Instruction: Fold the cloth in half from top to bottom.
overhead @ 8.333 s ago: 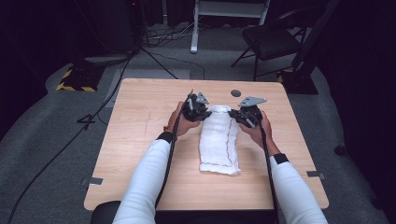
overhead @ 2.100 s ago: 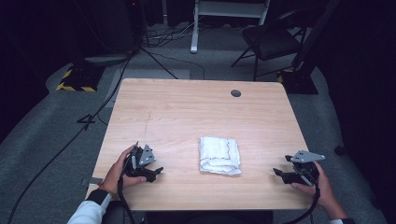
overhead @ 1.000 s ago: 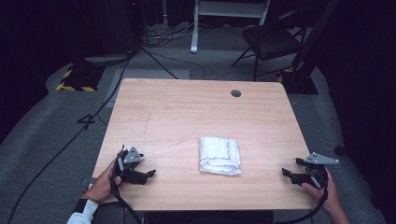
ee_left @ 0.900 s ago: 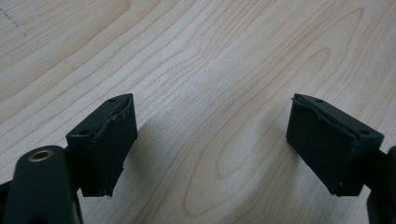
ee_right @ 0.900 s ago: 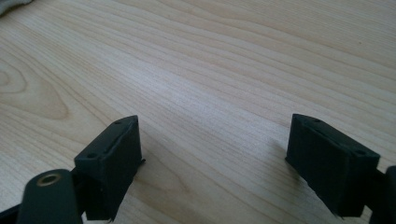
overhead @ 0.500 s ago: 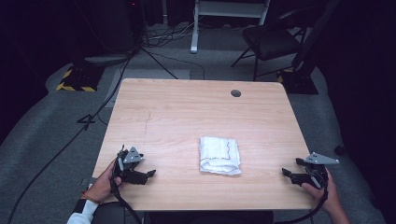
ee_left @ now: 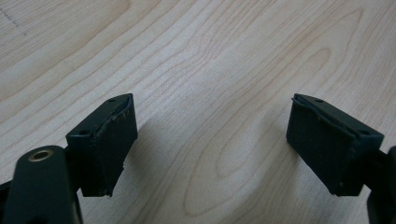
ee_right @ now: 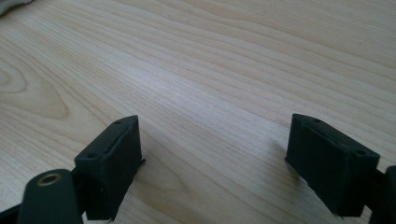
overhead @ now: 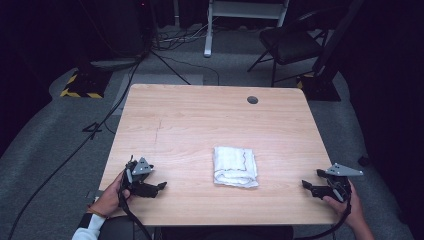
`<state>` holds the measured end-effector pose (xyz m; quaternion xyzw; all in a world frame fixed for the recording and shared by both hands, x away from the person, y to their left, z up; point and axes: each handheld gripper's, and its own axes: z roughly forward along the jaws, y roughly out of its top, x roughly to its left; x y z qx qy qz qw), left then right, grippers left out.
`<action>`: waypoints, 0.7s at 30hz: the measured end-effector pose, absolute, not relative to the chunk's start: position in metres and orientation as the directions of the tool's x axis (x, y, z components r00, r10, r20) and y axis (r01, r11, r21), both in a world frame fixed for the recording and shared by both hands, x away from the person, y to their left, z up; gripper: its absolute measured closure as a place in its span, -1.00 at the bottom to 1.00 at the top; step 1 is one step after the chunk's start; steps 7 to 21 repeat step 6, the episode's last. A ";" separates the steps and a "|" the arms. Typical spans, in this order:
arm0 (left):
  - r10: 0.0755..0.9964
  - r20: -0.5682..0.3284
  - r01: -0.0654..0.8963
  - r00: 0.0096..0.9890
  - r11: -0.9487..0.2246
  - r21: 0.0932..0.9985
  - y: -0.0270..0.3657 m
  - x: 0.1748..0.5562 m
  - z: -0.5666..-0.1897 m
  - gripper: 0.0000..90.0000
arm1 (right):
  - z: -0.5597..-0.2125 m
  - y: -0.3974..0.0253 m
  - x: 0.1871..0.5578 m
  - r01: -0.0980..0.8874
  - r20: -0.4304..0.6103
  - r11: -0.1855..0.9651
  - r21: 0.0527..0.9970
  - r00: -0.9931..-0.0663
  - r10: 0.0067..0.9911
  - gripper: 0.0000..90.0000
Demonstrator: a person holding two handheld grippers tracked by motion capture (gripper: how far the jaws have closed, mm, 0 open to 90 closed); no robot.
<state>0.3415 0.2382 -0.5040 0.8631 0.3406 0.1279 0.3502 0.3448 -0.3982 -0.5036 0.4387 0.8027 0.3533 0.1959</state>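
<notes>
Right now I have both tongs parked low at the near edge of the bench (overhead: 200,115), one toward each near corner, with the folded white towel (overhead: 235,166) lying between them, well apart from each. The towel sits a little right of the bench's middle line and somewhat farther from me than either tool, folded into a compact rectangle with its rolled, thicker edge toward the near side.

My left tongs (overhead: 161,186) rest near the near-left corner, held in my left hand (overhead: 109,194), jaws pointing right toward the towel. In the left gripper view the left tongs (ee_left: 212,149) stand wide open with bare wood grain between them and nothing gripped.

My right tongs (overhead: 306,187) sit at the near-right corner in my right hand (overhead: 350,207), jaws pointing left toward the towel, the grey three-cornered plate (overhead: 344,170) on top. In the right gripper view the right tongs (ee_right: 215,161) are likewise spread wide over bare bench, holding nothing; a pale scrap at the top-left corner of that view may be the towel's edge, though I cannot tell for sure.

A round dark grommet hole (overhead: 252,100) marks the far side of the bench. Beyond it on the grey floor stand a black chair (overhead: 287,42) and trailing cables (overhead: 180,37).
</notes>
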 end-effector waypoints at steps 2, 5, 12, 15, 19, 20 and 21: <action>0.678 -0.018 0.499 0.735 -0.523 0.691 0.238 0.341 -0.504 -0.63 | -0.504 -0.398 0.345 0.566 -0.004 0.365 0.739 -0.538 0.843 -0.59; 0.677 -0.015 0.497 0.736 -0.525 0.691 0.238 0.342 -0.504 -0.63 | -0.504 -0.398 0.345 0.566 -0.005 0.366 0.739 -0.539 0.842 -0.59; 0.676 -0.014 0.496 0.737 -0.526 0.691 0.238 0.342 -0.504 -0.63 | -0.504 -0.398 0.345 0.565 -0.005 0.366 0.739 -0.539 0.842 -0.59; 0.676 -0.014 0.496 0.737 -0.526 0.691 0.238 0.342 -0.504 -0.63 | -0.504 -0.398 0.345 0.565 -0.005 0.366 0.739 -0.539 0.842 -0.59; 0.676 -0.014 0.496 0.737 -0.526 0.691 0.238 0.342 -0.504 -0.63 | -0.504 -0.398 0.345 0.565 -0.005 0.366 0.739 -0.539 0.842 -0.59; 0.676 -0.014 0.496 0.737 -0.526 0.691 0.238 0.342 -0.504 -0.63 | -0.504 -0.398 0.345 0.565 -0.005 0.366 0.739 -0.539 0.842 -0.59; 0.676 -0.014 0.496 0.737 -0.526 0.691 0.238 0.342 -0.504 -0.63 | -0.504 -0.398 0.345 0.565 -0.005 0.366 0.739 -0.539 0.842 -0.59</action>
